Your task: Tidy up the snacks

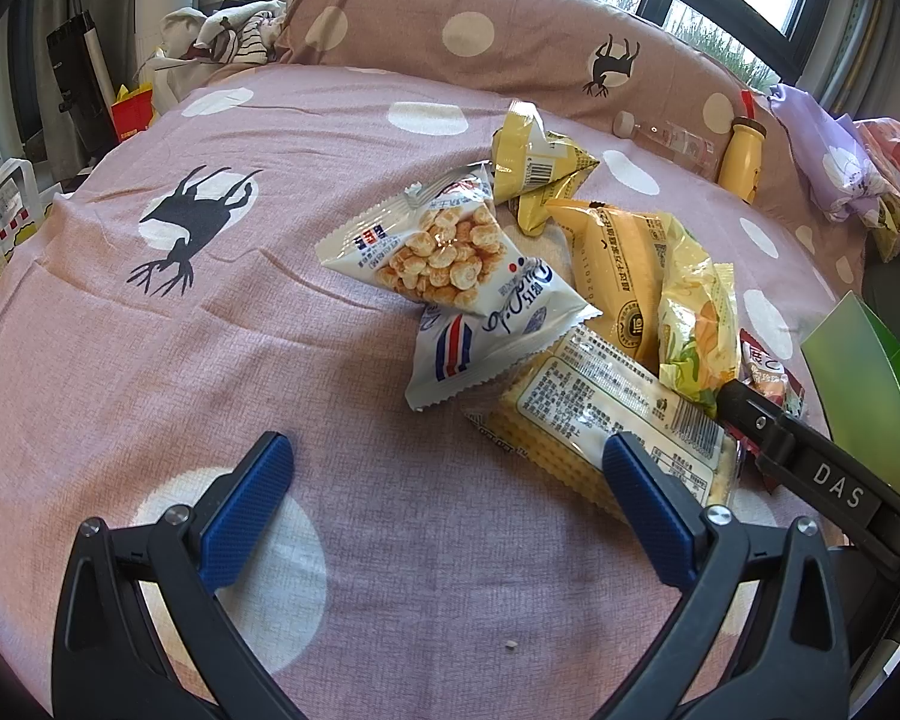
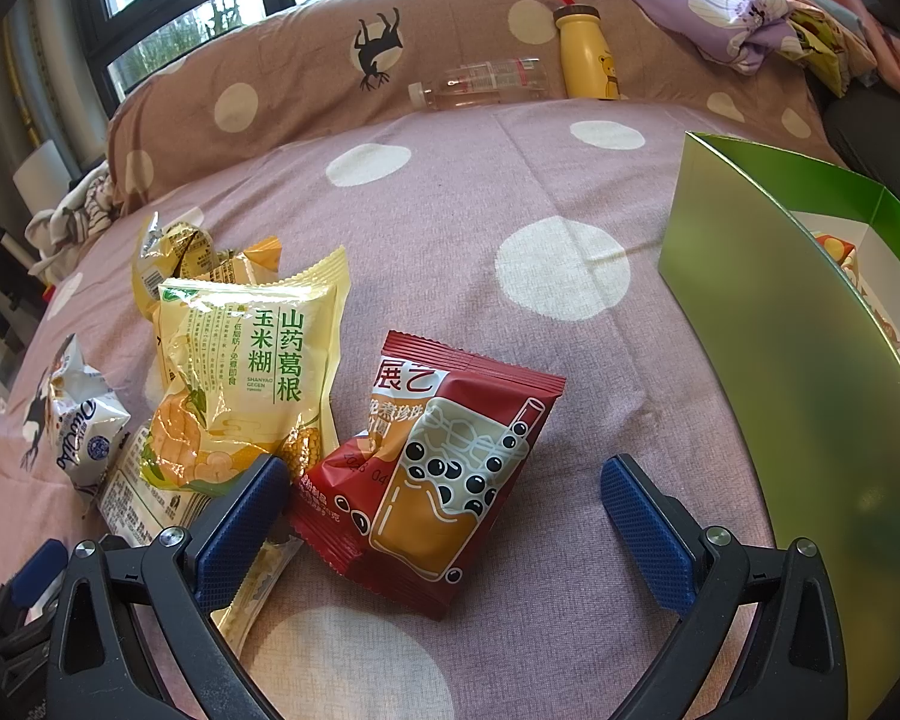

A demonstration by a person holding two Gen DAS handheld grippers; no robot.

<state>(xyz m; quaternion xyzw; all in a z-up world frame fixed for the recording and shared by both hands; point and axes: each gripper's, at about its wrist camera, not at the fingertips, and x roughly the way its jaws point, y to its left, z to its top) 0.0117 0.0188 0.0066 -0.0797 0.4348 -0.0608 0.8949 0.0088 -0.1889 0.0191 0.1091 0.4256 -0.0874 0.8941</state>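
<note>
A pile of snack packets lies on the pink dotted bedsheet (image 1: 210, 360). In the left wrist view I see a white puffed-ball bag (image 1: 432, 246), a white and blue bag (image 1: 486, 342), a cracker pack (image 1: 606, 420) and yellow packets (image 1: 540, 162). My left gripper (image 1: 450, 456) is open just short of the pile, its right pad beside the cracker pack. My right gripper (image 2: 444, 474) is open around a red bubble-tea packet (image 2: 444, 468), which lies flat between the fingers. Its left pad touches a yellow corn-paste packet (image 2: 252, 372). An open green box (image 2: 798, 324) stands at the right.
A brown dotted bolster (image 2: 306, 72) runs along the far side of the bed, with a clear bottle (image 2: 486, 81) and a yellow bottle (image 2: 588, 54) against it. Purple cloth (image 2: 738, 6) is heaped at the far right. The green box holds an orange-patterned item (image 2: 834, 246).
</note>
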